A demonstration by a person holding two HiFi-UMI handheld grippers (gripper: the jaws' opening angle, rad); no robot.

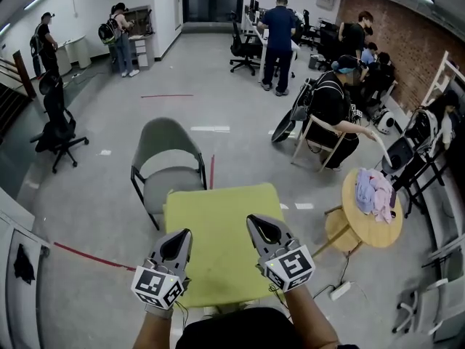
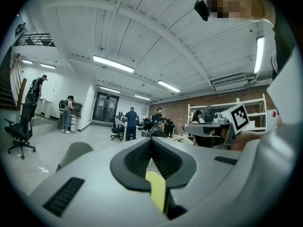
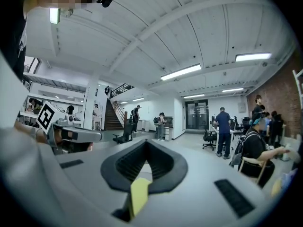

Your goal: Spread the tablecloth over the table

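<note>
A yellow-green tablecloth (image 1: 221, 231) lies flat over a small square table, which it hides entirely. Both grippers are raised above the cloth's near half and point level. In the head view, my left gripper (image 1: 180, 237) is over the near left part and my right gripper (image 1: 257, 224) over the near right part. The left gripper view has the left gripper (image 2: 151, 148) shut, with a strip of the yellow-green cloth (image 2: 157, 189) pinched between its pads. The right gripper view shows the right gripper (image 3: 146, 151) shut on a similar strip of cloth (image 3: 138, 195).
A grey chair (image 1: 168, 162) stands just beyond the table's far edge. At the right is a round wooden table (image 1: 363, 231) with clothes on it, and a power strip (image 1: 340, 291) lies on the floor. A seated person (image 1: 330, 115) and others are farther back. A black office chair (image 1: 58, 129) stands at the left.
</note>
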